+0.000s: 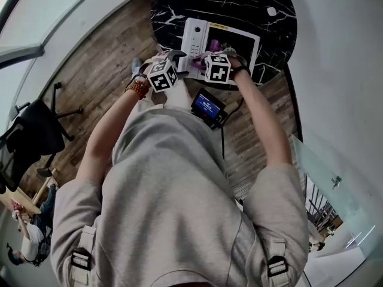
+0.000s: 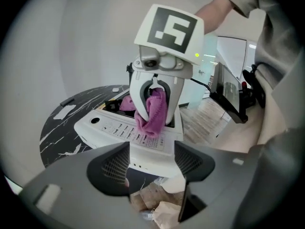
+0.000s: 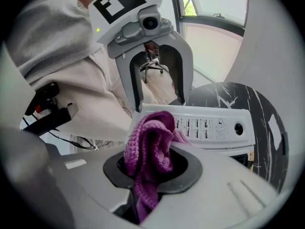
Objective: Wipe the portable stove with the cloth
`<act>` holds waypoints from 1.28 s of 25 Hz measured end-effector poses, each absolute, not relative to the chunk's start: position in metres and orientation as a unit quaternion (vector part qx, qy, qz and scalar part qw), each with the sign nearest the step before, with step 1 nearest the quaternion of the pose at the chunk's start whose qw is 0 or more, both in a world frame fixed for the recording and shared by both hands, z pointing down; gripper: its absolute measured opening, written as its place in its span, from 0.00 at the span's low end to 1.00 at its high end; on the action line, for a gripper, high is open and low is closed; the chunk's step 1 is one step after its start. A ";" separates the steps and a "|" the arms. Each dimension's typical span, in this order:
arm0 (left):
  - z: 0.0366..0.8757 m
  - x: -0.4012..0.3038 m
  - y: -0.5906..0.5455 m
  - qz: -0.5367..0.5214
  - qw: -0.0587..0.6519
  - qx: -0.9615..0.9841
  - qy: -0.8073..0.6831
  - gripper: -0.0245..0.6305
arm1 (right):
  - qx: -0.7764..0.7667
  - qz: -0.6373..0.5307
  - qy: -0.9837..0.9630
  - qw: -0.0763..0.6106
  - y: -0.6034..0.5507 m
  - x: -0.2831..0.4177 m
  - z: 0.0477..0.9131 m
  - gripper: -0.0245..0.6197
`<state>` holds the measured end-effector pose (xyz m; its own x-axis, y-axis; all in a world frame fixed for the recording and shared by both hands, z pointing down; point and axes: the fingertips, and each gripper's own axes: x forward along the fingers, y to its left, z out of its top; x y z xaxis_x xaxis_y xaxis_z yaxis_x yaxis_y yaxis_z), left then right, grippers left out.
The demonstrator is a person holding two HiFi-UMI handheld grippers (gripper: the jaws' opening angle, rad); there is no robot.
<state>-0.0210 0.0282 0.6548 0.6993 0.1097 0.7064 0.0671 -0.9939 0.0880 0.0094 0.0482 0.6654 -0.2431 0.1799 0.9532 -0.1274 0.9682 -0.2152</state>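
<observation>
Black marble table, stove, cloth, chair aside

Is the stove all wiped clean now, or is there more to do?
Done: the right gripper holds the purple cloth clamped in its jaws. In hand: the cloth hangs down onto the button panel of the white stove, so wiping looks under way. The left gripper is open and empty by the stove's near edge. Left: probably the rest of the stove; no picture shows which parts are already clean.
</observation>
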 end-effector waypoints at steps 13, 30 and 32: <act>0.656 -0.062 0.053 0.376 0.023 0.922 0.087 0.47 | 0.035 0.184 -0.752 0.632 0.049 0.003 0.665 0.18; 0.671 -0.042 0.067 0.384 0.090 0.916 -0.075 0.47 | 0.027 0.269 -0.866 0.422 -0.050 0.015 0.602 0.19; 0.671 -0.041 0.065 0.385 0.095 0.913 -0.096 0.48 | 0.063 0.253 -0.875 0.409 -0.091 0.014 0.595 0.19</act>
<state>-0.0412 0.0652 0.6712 0.6853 -0.1027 0.7210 -0.2493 -0.9633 0.0997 0.0142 -0.0906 0.5951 -0.6574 0.0962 0.7474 -0.3174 0.8642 -0.3905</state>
